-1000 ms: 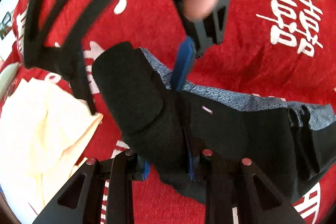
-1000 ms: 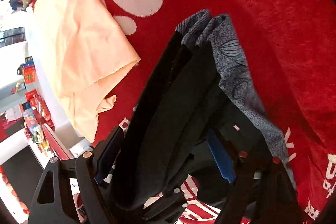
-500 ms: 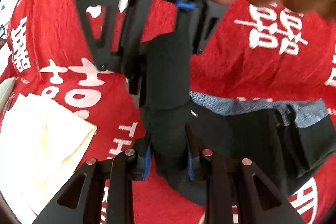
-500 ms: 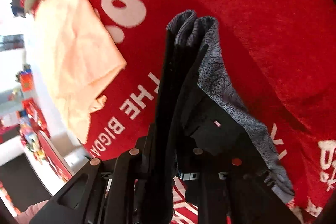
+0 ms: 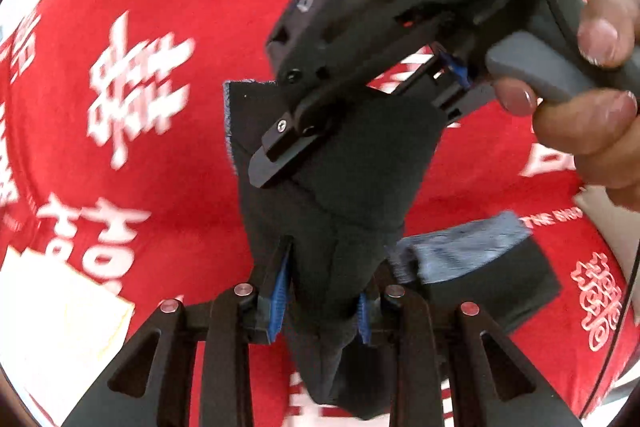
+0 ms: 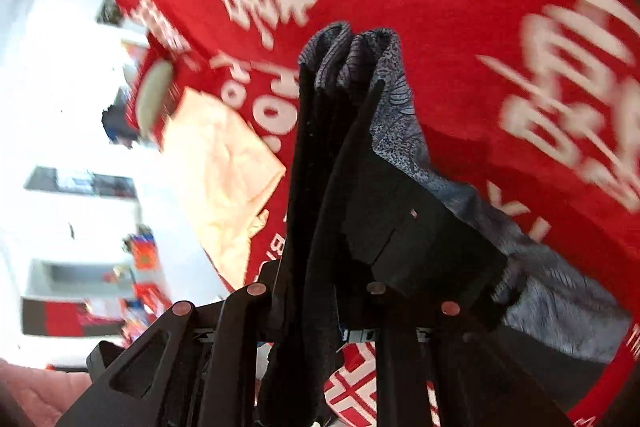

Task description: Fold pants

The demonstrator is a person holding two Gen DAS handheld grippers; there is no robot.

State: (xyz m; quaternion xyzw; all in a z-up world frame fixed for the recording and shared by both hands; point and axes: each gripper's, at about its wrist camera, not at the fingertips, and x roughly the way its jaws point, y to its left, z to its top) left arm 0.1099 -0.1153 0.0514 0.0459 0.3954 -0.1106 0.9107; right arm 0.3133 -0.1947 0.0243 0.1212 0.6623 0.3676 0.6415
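Note:
The pants [image 5: 340,187] are black with a grey patterned lining, partly folded and lifted above the red cloth. My left gripper [image 5: 322,303] is shut on a bunched black part of them. My right gripper [image 6: 316,311] is shut on the other end of the pants [image 6: 384,195], whose folded edges hang forward toward the cloth. The right gripper's body [image 5: 400,19] shows in the left wrist view, held by a hand, just above the fabric.
A red cloth with white lettering [image 5: 160,155] covers the table. A pale yellow folded garment [image 6: 224,179] lies on it at the left, also in the left wrist view [image 5: 52,331]. The table edge and a bright room show at the left of the right wrist view.
Both grippers have lifted the pants and swung them over the cloth. The right gripper has closed from wide open onto the fabric and come nearer the left one.

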